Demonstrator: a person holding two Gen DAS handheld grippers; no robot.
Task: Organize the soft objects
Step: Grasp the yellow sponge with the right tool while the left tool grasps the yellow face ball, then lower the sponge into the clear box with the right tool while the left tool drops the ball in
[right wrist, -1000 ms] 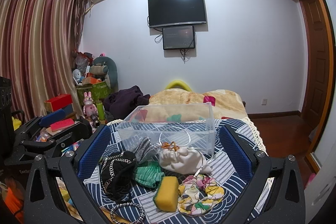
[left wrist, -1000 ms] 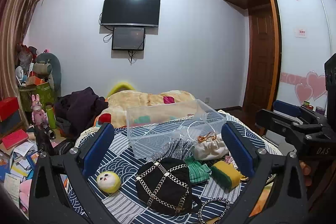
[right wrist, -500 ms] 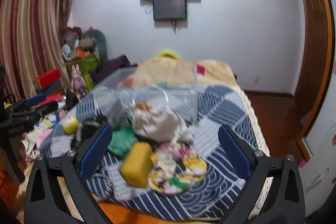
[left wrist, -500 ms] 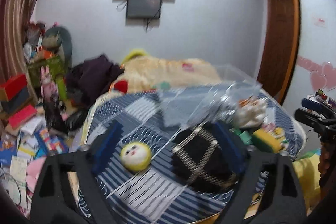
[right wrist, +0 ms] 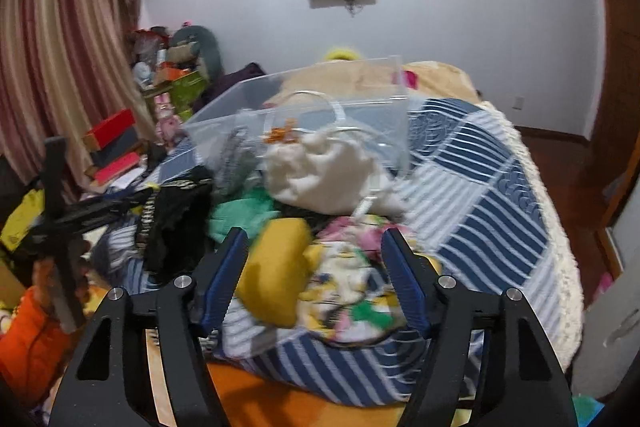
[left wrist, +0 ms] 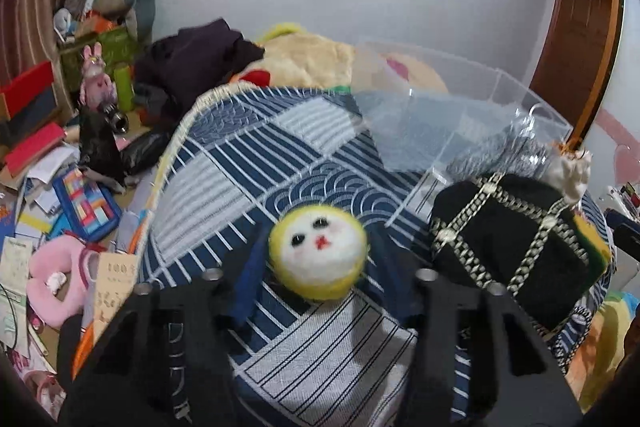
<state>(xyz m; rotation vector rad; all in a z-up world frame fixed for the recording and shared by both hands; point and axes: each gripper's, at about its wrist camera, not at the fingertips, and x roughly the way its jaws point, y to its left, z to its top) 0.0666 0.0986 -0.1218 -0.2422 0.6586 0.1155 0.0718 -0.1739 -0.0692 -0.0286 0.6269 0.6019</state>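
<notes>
My left gripper (left wrist: 318, 263) has its blue pads on either side of a round yellow-and-white plush ball with a face (left wrist: 318, 253) on the blue patterned cloth; the jaws look closed against it. A black chain-trimmed bag (left wrist: 508, 239) lies to its right. My right gripper (right wrist: 316, 267) is open, its jaws astride a yellow sponge (right wrist: 276, 263) and a colourful floral cloth (right wrist: 352, 287). A white pouch (right wrist: 320, 175) and green cloth (right wrist: 236, 217) lie beyond. A clear plastic bin (right wrist: 304, 107) stands behind them and also shows in the left wrist view (left wrist: 460, 107).
The cloth-covered table (right wrist: 492, 203) drops off at the right edge. Left of it the floor holds books, boxes and toys (left wrist: 60, 187). A blanket-covered bed (left wrist: 316, 63) with dark clothes lies behind. My left gripper shows in the right wrist view (right wrist: 68, 219).
Both grippers have dropped and moved forward toward the table. The left jaws have narrowed around the plush ball. The right jaws have narrowed around the sponge and floral cloth.
</notes>
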